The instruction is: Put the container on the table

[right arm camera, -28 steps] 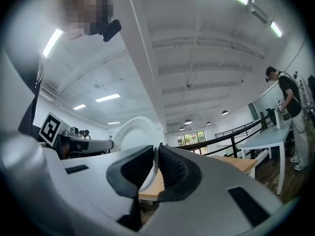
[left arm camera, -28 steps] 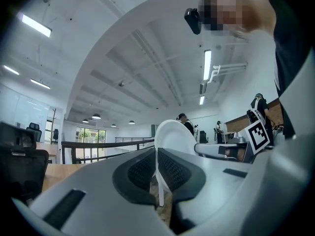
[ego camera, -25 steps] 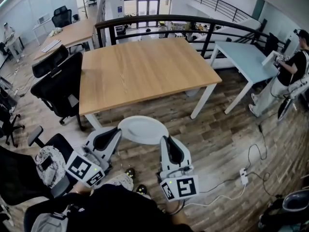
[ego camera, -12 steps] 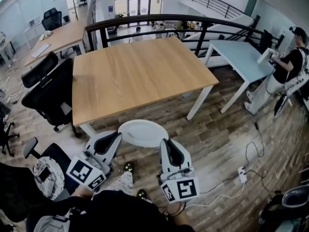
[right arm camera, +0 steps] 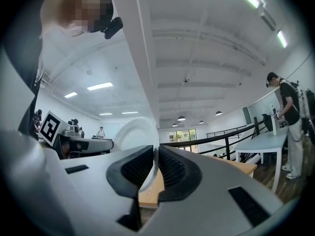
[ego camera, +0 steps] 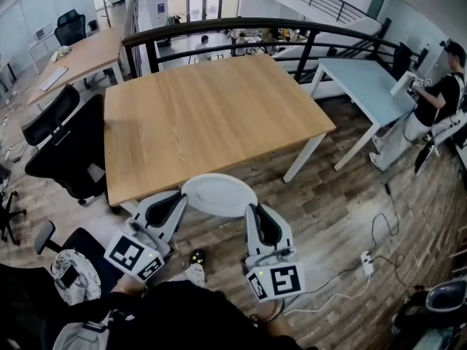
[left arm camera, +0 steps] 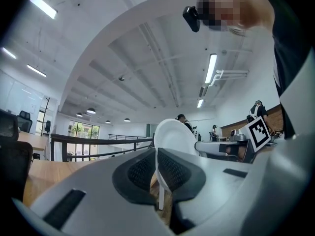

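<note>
White container (ego camera: 217, 194), left hand-held gripper (ego camera: 177, 200) clamped on its rim, right hand-held gripper (ego camera: 254, 211) likewise

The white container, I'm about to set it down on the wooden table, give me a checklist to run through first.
1. Left gripper shut on the container rim: ok.
2. Right gripper shut on the opposite rim: ok.
3. Container held level: ok, judging by the head view.
4. Wooden table bare ahead of the container: ok.
5. Container over the tabletop: not ok, it is at the near edge, mostly over the floor.
6. Height above the tabletop: cannot tell.
</note>
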`<state>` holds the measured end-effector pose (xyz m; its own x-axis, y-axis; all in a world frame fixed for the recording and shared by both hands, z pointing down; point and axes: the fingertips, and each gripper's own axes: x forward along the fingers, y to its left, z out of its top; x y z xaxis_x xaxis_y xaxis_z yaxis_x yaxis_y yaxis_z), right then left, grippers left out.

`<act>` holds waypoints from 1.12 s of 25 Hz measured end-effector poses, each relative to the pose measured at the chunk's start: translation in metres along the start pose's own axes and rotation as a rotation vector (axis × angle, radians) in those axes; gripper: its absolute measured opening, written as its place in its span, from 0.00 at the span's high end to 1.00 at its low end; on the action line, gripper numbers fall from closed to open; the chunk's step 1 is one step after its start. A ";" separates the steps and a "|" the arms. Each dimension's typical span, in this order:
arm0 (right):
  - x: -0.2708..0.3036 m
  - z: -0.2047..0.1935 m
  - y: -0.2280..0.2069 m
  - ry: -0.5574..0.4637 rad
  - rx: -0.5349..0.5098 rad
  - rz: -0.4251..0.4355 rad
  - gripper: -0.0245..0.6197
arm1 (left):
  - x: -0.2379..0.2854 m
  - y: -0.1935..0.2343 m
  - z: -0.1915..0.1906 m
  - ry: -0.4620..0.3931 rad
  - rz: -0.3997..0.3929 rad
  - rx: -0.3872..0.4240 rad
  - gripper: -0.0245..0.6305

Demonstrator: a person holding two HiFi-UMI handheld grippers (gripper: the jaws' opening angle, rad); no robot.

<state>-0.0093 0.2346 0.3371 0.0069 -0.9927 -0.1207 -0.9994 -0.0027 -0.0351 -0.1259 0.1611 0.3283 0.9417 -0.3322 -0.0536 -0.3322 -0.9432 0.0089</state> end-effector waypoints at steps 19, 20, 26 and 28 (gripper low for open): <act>0.074 0.002 0.000 0.005 -0.072 -0.045 0.90 | 0.032 0.074 -0.002 -0.051 -0.029 -0.016 0.93; 0.076 0.002 -0.001 0.005 -0.071 -0.048 0.90 | 0.033 0.076 -0.001 -0.054 -0.034 -0.016 0.93; 0.091 0.002 -0.002 0.001 -0.078 -0.066 0.90 | 0.039 0.090 0.000 -0.068 -0.055 -0.039 0.93; 0.096 0.003 -0.002 0.002 -0.078 -0.070 0.90 | 0.042 0.094 0.001 -0.073 -0.058 -0.044 0.93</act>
<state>-0.0065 0.1401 0.3223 0.0767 -0.9899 -0.1191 -0.9961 -0.0813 0.0340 -0.1175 0.0581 0.3258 0.9523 -0.2772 -0.1276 -0.2733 -0.9608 0.0476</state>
